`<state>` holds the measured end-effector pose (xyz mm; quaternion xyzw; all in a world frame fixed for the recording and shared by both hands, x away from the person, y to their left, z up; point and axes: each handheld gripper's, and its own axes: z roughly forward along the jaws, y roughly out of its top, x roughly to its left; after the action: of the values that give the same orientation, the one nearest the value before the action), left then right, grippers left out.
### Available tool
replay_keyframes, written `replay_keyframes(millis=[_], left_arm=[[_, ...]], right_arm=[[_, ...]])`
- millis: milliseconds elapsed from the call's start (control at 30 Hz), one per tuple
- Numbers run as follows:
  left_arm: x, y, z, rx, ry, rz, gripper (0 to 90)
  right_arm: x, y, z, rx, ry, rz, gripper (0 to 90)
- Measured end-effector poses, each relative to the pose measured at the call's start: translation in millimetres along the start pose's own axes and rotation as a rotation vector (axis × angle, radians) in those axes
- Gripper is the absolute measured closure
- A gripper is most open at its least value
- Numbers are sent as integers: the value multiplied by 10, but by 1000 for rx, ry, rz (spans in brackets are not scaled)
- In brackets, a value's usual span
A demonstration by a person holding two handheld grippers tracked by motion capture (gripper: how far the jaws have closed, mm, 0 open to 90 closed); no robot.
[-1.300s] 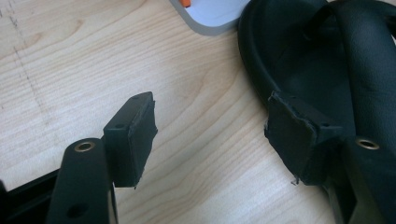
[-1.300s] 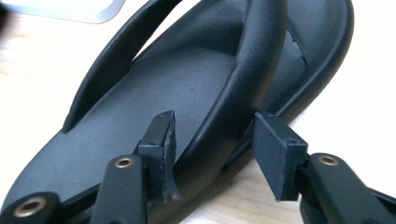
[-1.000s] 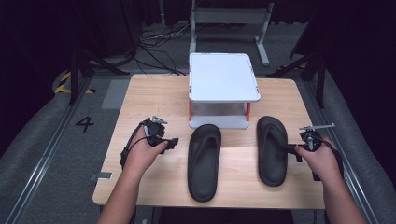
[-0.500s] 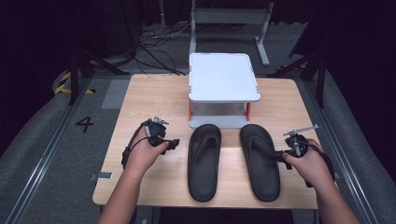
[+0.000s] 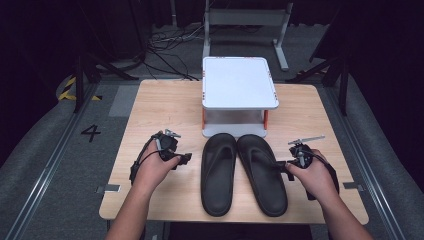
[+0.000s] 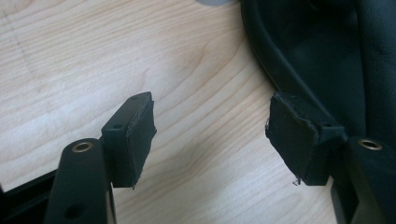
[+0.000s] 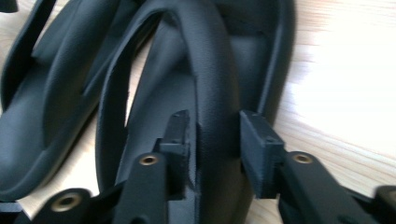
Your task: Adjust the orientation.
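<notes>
Here, my right gripper has its jaws round the strap of the right flip-flop, w/ a slight gap on one side; they've just been opening. It lies beside the left flip-flop on a pale wood table, toes near a white stand. My left gripper is spread, empty. Dark room, grey floor, cables behind.

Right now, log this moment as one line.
right claw: jaws astride right sandal strap, just opening | left claw: open over table | left sandal: alongside
</notes>
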<state>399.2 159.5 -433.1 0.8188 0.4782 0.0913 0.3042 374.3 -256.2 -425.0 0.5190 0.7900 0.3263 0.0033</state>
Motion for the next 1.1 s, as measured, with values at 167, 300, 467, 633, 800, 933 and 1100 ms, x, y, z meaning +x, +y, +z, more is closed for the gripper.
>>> replay_keyframes(millis=[167, 300, 467, 633, 800, 933, 1100], left_arm=[[-3, -46, -15, 11, -3, -4, 329], [-18, -60, -13, 26, -29, 13, 338], [-59, -47, 26, 84, -56, 40, 377], [-148, -41, 109, 181, -86, 50, 436], [-290, -31, 182, 269, -140, 70, 480], [-352, -14, 199, 289, -148, 90, 508], [-369, -19, 192, 309, -160, 78, 526]], right_arm=[[50, 27, 43, -6, 20, -10, 537], [26, 58, -76, -65, 26, -36, 469], [-82, 56, -349, -45, -90, -113, 628], [-134, -28, -314, 109, -184, -141, 718], [-58, -132, -146, 325, -211, -184, 791], [18, -178, -49, 378, -143, -190, 803], [138, -178, 0, 359, -111, -210, 798]])
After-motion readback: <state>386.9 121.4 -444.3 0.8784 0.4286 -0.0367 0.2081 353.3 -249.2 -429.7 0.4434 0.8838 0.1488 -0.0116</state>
